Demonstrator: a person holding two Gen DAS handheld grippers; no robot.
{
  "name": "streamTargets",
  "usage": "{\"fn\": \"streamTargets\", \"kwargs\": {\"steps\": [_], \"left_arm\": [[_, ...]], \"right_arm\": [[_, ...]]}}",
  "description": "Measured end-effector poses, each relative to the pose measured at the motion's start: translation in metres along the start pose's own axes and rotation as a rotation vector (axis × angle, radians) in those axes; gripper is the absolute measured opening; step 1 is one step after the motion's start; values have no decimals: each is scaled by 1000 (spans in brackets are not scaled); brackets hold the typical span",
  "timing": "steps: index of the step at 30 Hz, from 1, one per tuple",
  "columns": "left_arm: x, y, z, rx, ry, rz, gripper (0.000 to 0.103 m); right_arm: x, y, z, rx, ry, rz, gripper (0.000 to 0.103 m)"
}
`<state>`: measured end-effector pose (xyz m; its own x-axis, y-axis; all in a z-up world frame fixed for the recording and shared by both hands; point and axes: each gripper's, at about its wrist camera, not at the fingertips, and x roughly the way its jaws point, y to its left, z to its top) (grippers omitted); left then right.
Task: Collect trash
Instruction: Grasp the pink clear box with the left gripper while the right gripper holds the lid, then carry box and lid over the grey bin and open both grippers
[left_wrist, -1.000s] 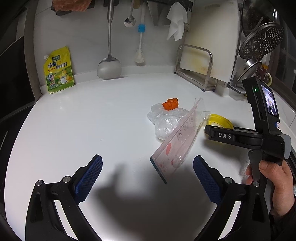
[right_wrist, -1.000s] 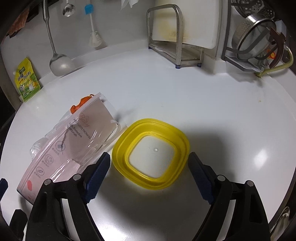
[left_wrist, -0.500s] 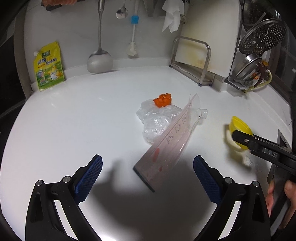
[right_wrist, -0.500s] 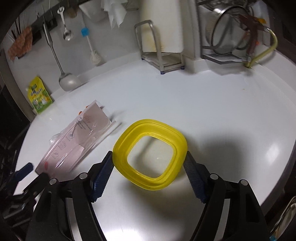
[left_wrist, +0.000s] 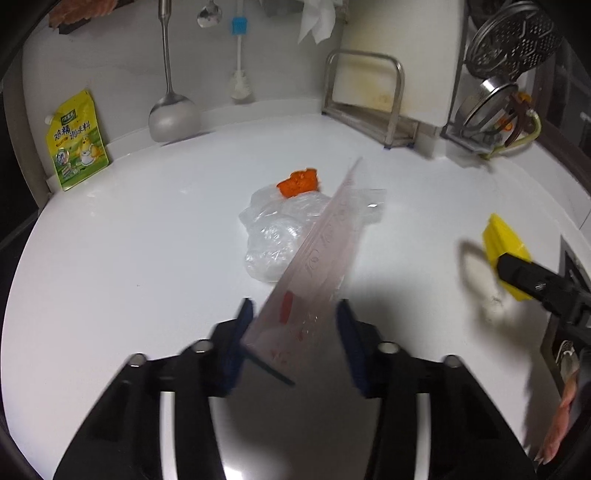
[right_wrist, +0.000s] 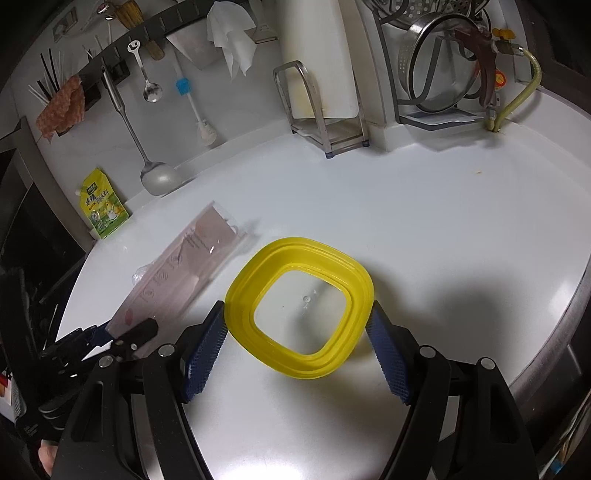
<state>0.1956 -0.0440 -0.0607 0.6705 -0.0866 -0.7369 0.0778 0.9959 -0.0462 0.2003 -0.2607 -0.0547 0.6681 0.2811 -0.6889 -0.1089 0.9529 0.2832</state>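
Note:
A pink zip bag (left_wrist: 317, 266) lies slanted on the white counter (left_wrist: 129, 258), leaning on crumpled clear plastic (left_wrist: 273, 236) with an orange scrap (left_wrist: 299, 182) behind it. My left gripper (left_wrist: 295, 332) is closing on the bag's near end, and its blue pads meet the bag's two edges. In the right wrist view the same bag (right_wrist: 184, 273) is at the left with the left gripper (right_wrist: 122, 334) at its end. My right gripper (right_wrist: 297, 350) is shut on a yellow square container (right_wrist: 240, 295), held above the counter. From the left it shows as a yellow container (left_wrist: 502, 240).
A yellow-green seasoning pouch (left_wrist: 75, 142) leans on the back wall, next to a hanging ladle (left_wrist: 171, 110) and brush (left_wrist: 240, 81). A metal rack with a cutting board (left_wrist: 373, 96) and a pot rack (right_wrist: 439, 62) stand at the back right. The counter's edge (right_wrist: 561, 325) runs along the right.
The left jaws went from wide open to closing on the pink bag's near end. The right gripper lifted the yellow container off the counter and carried it right, away from the bag.

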Motion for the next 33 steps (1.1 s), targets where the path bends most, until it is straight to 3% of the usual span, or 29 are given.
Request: {"fn": "streamTargets", "kwargs": {"steps": [2,4,21,33], "left_arm": [[-2,-3,-1,7,0,-21,10],[-5,-5,-3,20,-5,-25,8],[-71,-17,-15,68,-140,-100,3],[-117,-18,-46,85,-171,-115,3]], "right_arm": [[0,1,-2,-2,1,3,73],[-1,1,-3,-3,-2,6,73],[-42,9,-38,-23,-56,-8,73],[-83,23,-87,14,-75,-27,73]]}}
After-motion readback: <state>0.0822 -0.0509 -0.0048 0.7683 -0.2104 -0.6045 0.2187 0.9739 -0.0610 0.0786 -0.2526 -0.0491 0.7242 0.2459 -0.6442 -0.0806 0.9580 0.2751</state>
